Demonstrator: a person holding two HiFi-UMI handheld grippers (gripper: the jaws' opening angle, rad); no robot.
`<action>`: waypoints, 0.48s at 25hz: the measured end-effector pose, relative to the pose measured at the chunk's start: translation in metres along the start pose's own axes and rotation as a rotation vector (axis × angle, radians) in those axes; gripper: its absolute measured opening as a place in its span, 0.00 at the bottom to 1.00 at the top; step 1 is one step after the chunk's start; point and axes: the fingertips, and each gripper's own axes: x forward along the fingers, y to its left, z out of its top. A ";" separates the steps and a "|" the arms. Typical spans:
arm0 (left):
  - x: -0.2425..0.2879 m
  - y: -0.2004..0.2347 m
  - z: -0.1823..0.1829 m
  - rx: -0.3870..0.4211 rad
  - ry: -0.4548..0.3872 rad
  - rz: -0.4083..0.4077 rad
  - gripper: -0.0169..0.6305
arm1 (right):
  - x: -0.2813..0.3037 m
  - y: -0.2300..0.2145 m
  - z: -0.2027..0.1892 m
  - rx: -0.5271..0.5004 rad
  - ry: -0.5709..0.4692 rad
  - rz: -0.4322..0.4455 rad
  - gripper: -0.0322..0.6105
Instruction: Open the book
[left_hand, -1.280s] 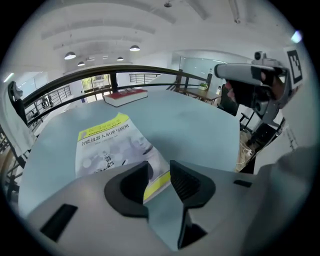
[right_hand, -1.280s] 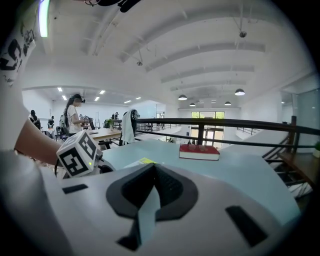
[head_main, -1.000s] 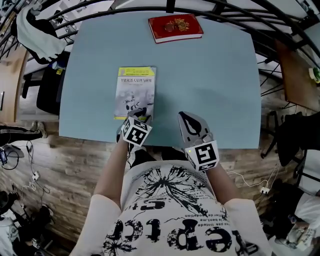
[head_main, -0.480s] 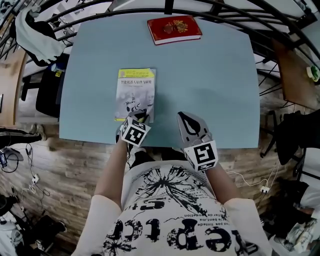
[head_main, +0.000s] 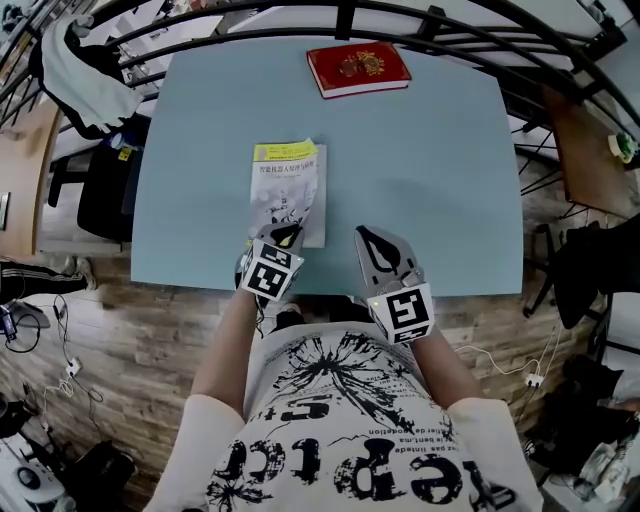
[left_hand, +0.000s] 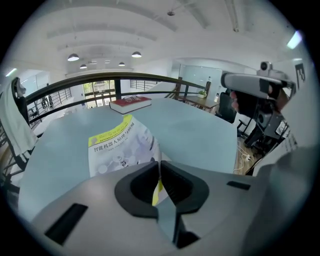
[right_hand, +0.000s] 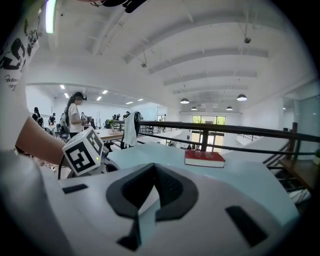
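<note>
Left gripper view: the left gripper (left_hand: 159, 167) is closing its fingers on the near cover edge of the book (left_hand: 120, 145), which lies on the bench (left_hand: 200, 132) just ahead. The right gripper (right_hand: 152, 170) has its fingers together, empty. Nothing pins the pages, so the cover may slip free or the book may drag.

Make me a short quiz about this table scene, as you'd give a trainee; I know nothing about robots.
1. Multiple choice: what is between the left gripper's fingers? A. the paperback's cover; B. a pen; C. nothing.
2. True or false: the right gripper's fingers are together with nothing between them.
3. Where on the table does the red book lie?
Key: 1. A; the fingers are closing on the cover's near edge. 2. True. 3. Closed, at the far edge, apart from the paperback.
</note>
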 end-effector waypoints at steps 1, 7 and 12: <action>-0.006 0.003 0.002 0.000 -0.014 0.004 0.08 | 0.001 0.004 0.003 -0.003 -0.007 -0.003 0.07; -0.042 0.025 0.006 0.006 -0.095 0.023 0.08 | 0.009 0.034 0.023 0.006 -0.071 -0.010 0.07; -0.080 0.055 0.004 -0.041 -0.148 0.048 0.07 | 0.016 0.060 0.038 0.006 -0.104 -0.016 0.07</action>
